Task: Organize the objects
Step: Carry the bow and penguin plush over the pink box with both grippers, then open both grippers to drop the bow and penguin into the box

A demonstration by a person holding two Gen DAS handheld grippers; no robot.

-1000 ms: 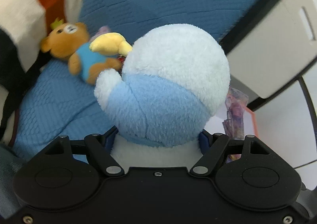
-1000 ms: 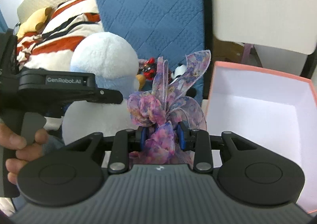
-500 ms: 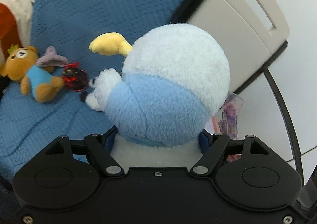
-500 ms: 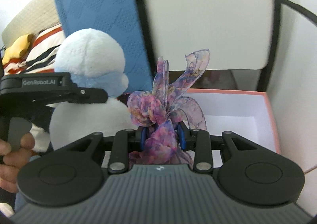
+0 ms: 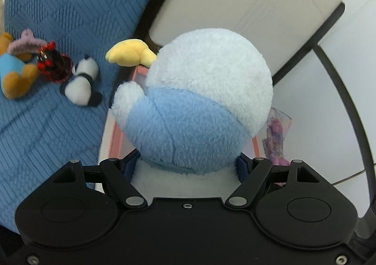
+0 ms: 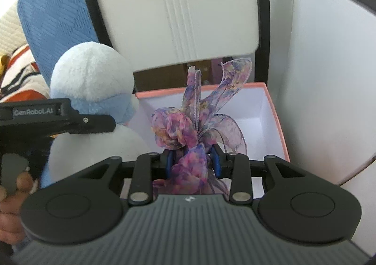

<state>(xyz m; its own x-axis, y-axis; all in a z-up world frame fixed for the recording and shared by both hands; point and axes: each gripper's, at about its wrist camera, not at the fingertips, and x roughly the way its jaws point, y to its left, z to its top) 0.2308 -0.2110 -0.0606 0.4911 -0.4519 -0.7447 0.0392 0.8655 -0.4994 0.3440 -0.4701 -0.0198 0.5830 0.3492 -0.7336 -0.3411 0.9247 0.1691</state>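
Closest to the left wrist camera, the left gripper [image 5: 186, 166] clamps its fingers [image 5: 128, 164] wide around the white lower body of a plush penguin [image 5: 199, 100]. The toy's pale blue and white head rises straight ahead of the fingers and its yellow beak [image 5: 129, 55] juts to the upper left. Just beyond and below the toy, the pink rim of an open box [image 5: 115, 140] shows to the left of the fingers, with a scrap of purple floral fabric visible past the toy on the right.

In the right wrist view, the right gripper [image 6: 192, 163] holds a floral ribbon bow [image 6: 195, 128]. Its blue-padded fingers [image 6: 215, 161] stand narrow and press on the bunched fabric from both sides, while the loops and tails of the bow stick up ahead of them. Directly beyond the fingers lies the box [image 6: 275, 112], its white inside facing up and its pink edge framing it. To the left of these fingers the penguin [image 6: 91, 86] is seen again, gripped by the other tool, whose handle a person's hand [image 6: 14, 192] grasps at the left edge.

Farther out, left of the left fingers, a small panda plush [image 5: 81, 84], a red and black trinket [image 5: 54, 65] and a bear plush in a blue shirt [image 5: 14, 72] lie close together on a blue quilted bed cover [image 5: 58, 6]. Beyond the box stands a pale cabinet with a black frame [image 6: 176, 11].
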